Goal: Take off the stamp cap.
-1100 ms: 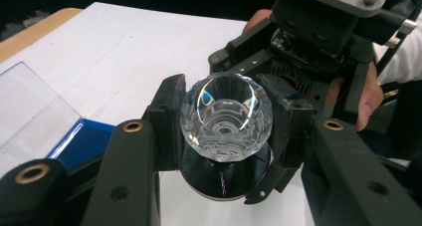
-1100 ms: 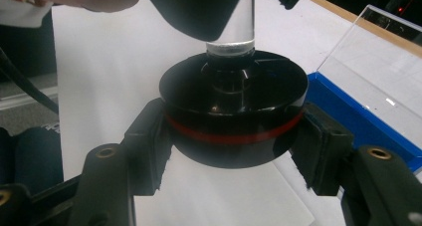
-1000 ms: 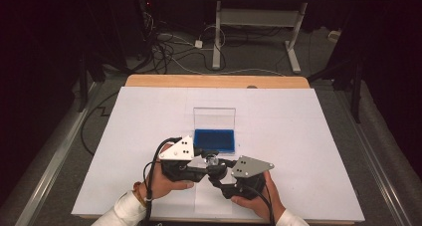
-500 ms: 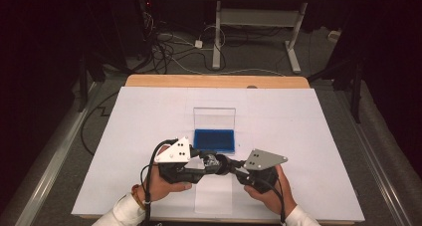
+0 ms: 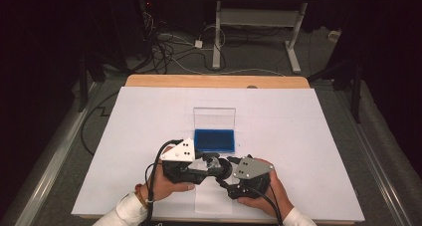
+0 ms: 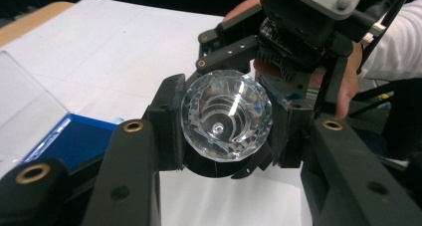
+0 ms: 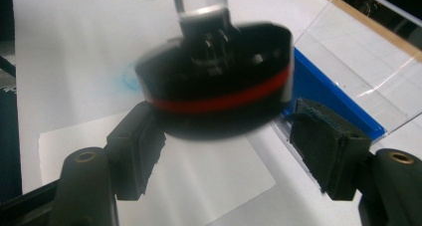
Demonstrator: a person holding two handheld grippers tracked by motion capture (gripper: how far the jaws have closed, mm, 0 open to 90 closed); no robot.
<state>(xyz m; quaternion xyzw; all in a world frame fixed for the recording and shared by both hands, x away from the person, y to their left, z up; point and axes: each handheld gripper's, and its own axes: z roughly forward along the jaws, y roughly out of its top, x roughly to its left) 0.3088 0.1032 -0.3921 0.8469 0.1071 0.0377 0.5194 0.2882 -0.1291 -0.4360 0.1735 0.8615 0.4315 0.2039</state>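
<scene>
A clear faceted glass knob (image 6: 226, 115) sits between the pads of my left gripper (image 6: 226, 136), which is shut on it. Behind the knob is a round black base with a red band (image 7: 219, 94), blurred in the right gripper view. My right gripper (image 7: 229, 156) is open, its pads on either side of that base, the right pad (image 7: 323, 151) clear of it. In the high view both grippers meet near the table's front middle, left gripper (image 5: 209, 166) and right gripper (image 5: 225, 178), with the glass piece (image 5: 214, 162) between them.
A blue box (image 5: 214, 140) with its clear lid (image 5: 214, 119) standing open lies just beyond the grippers. A white sheet of paper (image 5: 214, 201) lies under them on the white table (image 5: 308, 136). Cables and table legs stand on the floor beyond the far edge.
The right hand swung its gripper out to the right half a second ago and has come back in toward the left gripper. The left gripper has barely moved.
</scene>
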